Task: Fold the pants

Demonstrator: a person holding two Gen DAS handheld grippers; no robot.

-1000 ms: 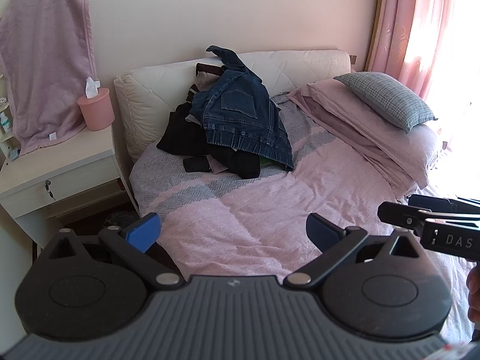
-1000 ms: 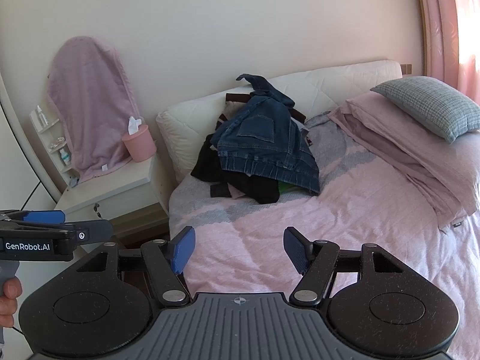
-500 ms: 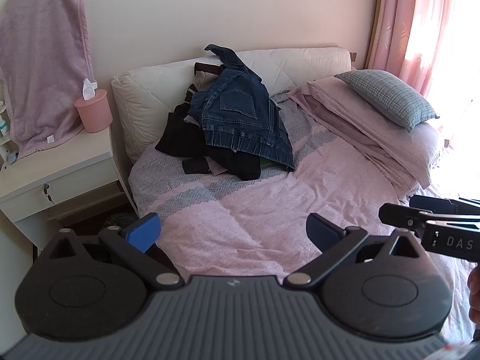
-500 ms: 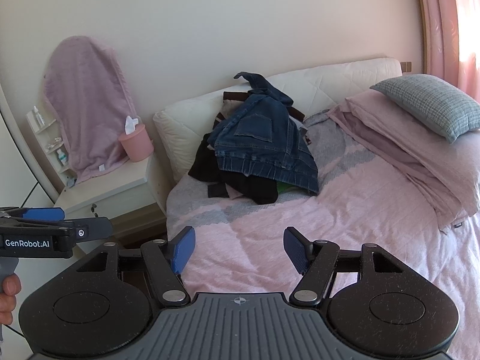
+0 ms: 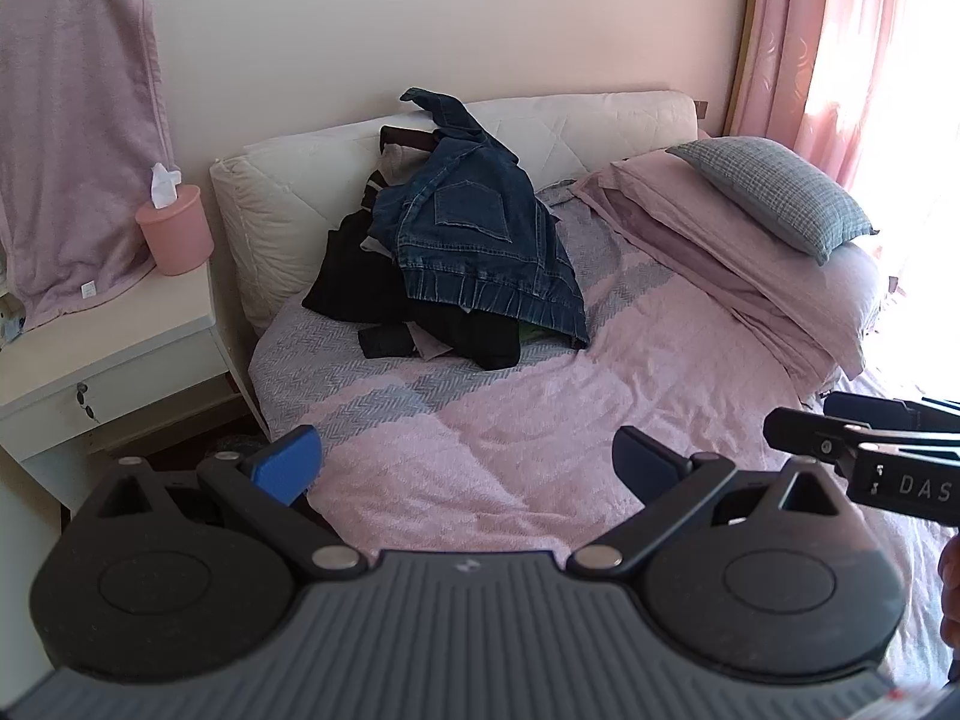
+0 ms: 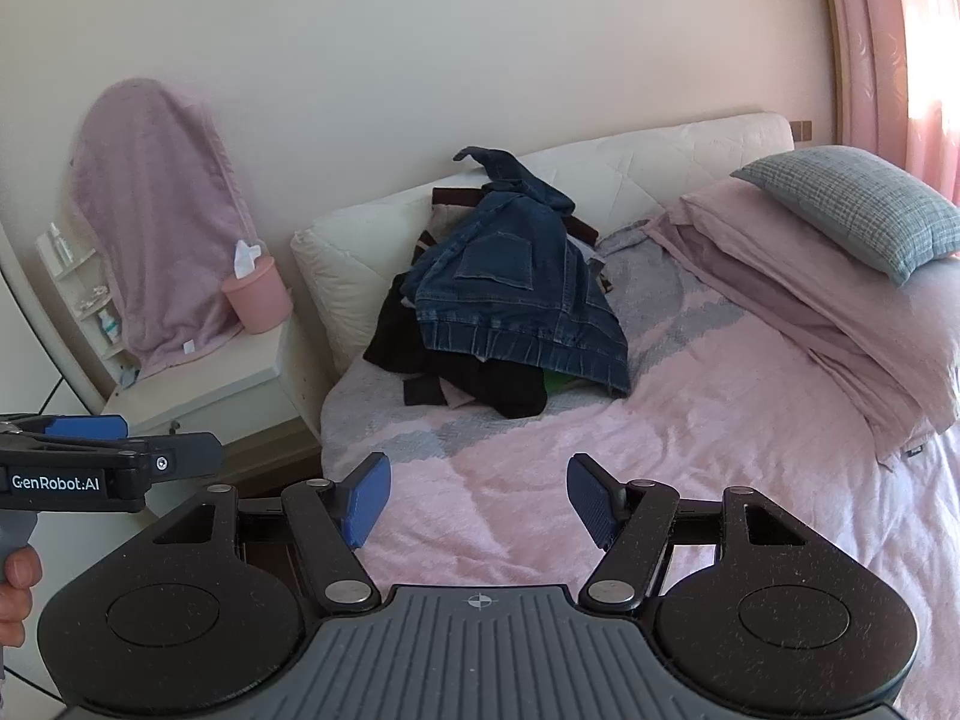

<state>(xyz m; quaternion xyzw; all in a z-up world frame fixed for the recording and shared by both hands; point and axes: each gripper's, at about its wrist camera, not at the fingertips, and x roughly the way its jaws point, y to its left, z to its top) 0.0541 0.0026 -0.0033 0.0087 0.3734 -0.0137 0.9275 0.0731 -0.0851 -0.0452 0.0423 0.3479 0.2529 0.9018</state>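
Bed (image 5: 630,420): pink cover with a grey herringbone band, fills most of both views.
Headboard cushion (image 5: 600,126): cream, quilted, against the wall.
Towel (image 5: 66,138): mauve, draped over something tall beside the nightstand.
Folded sheets (image 5: 720,252): pink stack at the bed's right side, under a grey checked pillow (image 5: 774,192).
Curtain (image 5: 840,48): pink, at the far right.
Nightstand (image 5: 102,360): white, one drawer, left of the bed.
Clothes pile (image 5: 420,300): dark garments at the head of the bed, leaning on the headboard cushion.
Denim pants (image 5: 480,240): blue, crumpled on top of the clothes pile, one pocket showing; well apart from both grippers.
Left gripper (image 5: 465,462): blue-padded fingers spread wide, holding nothing, over the near bed edge.
Right gripper (image 6: 477,498): fingers apart, empty, beside the left.
Tissue holder (image 5: 174,228): pink, on the nightstand.
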